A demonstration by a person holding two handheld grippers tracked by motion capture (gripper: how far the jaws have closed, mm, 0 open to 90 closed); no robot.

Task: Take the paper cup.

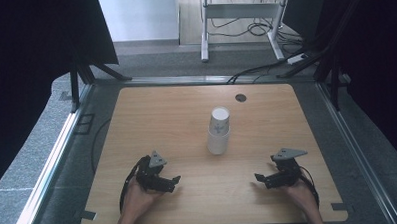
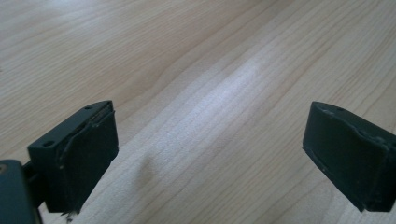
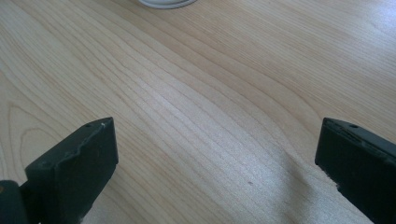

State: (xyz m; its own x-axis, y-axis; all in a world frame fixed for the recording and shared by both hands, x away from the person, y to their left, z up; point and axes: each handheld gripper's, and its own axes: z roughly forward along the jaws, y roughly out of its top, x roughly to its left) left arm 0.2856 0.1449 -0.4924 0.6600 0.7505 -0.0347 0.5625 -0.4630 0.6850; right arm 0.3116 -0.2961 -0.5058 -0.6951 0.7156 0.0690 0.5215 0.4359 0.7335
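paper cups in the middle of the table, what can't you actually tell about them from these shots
- How many paper cups are stacked: high view, too small, and the nesting hides any inner ones.
- The mark printed on the upper cup: high view, too small to read.
- Their walls and top: right gripper view, the upper frame edge cuts off all but a rim sliver.
- Whether anything is inside: high view, too small.

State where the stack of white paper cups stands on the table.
In the high view the stack of white paper cups stands upright near the table's centre, beyond and between the two grippers, touching neither.
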